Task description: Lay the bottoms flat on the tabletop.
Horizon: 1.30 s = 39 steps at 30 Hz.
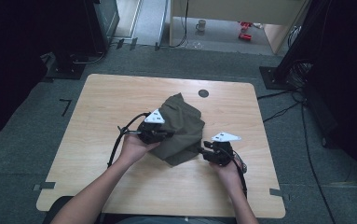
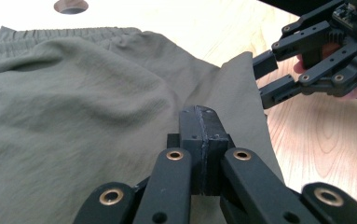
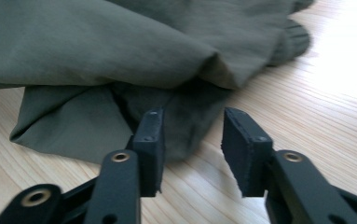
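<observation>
Left gripper view: the left tool (image 2: 203, 135) has its two black jaws pressed flat together, and whether any fabric is pinched between them cannot be told; the folds lie right under and around the tips. Beyond it spreads the crumpled olive-green fabric garment (image 2: 87, 107), its gathered elastic band near the top edge of this view, heaped on the pale wooden tabletop (image 2: 325, 140). Farther right, the right tool (image 2: 271, 79) reaches toward a raised flap of the same garment.

In the right gripper view, the right tool (image 3: 192, 144) stands part open, jaws apart with bare wood between them, aimed at the garment's lower folded edge (image 3: 120, 116) but not touching it.

In the high view, the left tool (image 1: 160, 134) sits on the garment's near left side, the right tool (image 1: 206, 151) just beside its near right corner, and the garment (image 1: 181, 128) lies bunched near the middle of the tabletop (image 1: 120, 93), below a small round dark hole (image 1: 203, 93).

Risks, as a judgement: if the left jaws hold only a thin fold, or none, a lift could let the cloth slip free. The right tool could close on air or scrape the wood if it comes in too low. It could also catch several layers at once, so the garment stays bunched instead of spreading.
</observation>
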Available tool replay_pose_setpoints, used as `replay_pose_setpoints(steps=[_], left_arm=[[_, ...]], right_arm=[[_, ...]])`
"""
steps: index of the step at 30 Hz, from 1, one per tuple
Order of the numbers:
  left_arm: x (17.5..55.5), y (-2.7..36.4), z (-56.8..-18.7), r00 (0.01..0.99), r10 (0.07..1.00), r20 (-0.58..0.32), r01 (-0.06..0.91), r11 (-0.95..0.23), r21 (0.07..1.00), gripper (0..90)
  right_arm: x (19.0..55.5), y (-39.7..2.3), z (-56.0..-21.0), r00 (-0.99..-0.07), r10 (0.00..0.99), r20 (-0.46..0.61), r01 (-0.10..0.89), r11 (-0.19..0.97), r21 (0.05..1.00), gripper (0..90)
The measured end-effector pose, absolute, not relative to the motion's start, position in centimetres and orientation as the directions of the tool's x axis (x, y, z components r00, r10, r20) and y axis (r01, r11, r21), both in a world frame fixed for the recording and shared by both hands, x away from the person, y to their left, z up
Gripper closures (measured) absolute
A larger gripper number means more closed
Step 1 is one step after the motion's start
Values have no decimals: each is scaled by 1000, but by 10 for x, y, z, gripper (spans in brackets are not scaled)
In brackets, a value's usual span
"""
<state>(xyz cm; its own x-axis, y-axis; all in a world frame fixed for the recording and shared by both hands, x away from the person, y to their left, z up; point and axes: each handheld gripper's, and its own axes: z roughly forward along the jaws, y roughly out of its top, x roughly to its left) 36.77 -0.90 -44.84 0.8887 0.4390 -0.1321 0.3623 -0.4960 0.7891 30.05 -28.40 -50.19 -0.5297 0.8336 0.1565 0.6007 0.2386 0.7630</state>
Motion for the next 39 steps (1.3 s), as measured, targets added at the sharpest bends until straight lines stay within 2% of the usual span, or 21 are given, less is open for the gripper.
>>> replay_pose_setpoints(steps=[4, 7, 19, 39], left_arm=[[369, -8, -448, 886, 443, -141, 373, -498, 782, 900], [369, -3, -446, 882, 450, -138, 375, -493, 785, 900], [377, 37, -427, 834, 531, -148, 398, -394, 829, 900], [397, 105, -419, 717, 657, -235, 480, -220, 849, 900]], right_arm=[[303, -273, -507, -553, 819, 155, 600, 262, 756, 624], [305, -260, -515, -583, 805, 110, 600, 334, 727, 636], [306, -260, -514, -604, 795, 47, 575, 394, 717, 680], [310, -279, -512, -581, 812, 55, 604, 385, 698, 711]])
